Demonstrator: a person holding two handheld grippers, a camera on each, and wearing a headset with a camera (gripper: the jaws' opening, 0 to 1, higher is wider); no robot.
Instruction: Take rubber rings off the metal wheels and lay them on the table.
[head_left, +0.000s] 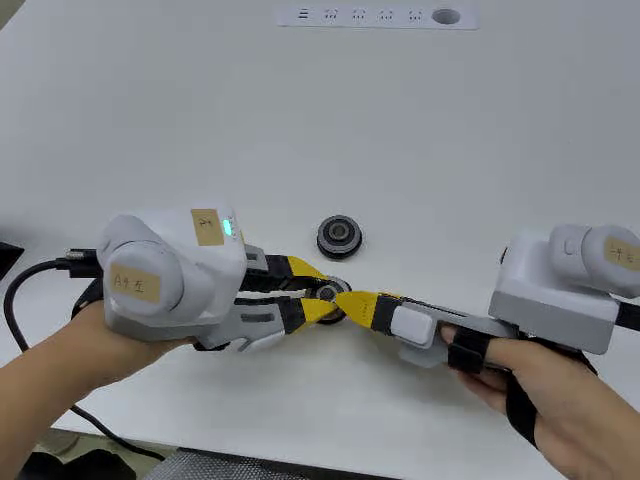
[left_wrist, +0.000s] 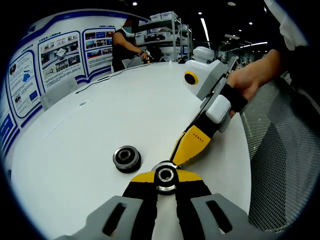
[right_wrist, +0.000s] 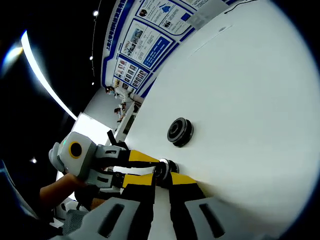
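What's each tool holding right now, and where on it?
Left tool clamps a metal wheel across its rim; right tool pinches the same wheel's edge from the opposite side. Whether ring or metal, cannot tell.

- Table (head_left: 450, 150): plain white.
- Free wheel (head_left: 340, 236) & held wheel (left_wrist: 166, 176): blk rubber ring, silver hub.
- Left gripper (head_left: 324, 291), right gripper (right_wrist: 162, 171): white/grey bodies, blk jaws w/ yellow tips.
- Tape labels (head_left: 207, 226): tan, dark writing.
- Cable (head_left: 20, 310): blk.
- Wall posters (left_wrist: 35, 60): blue & white.
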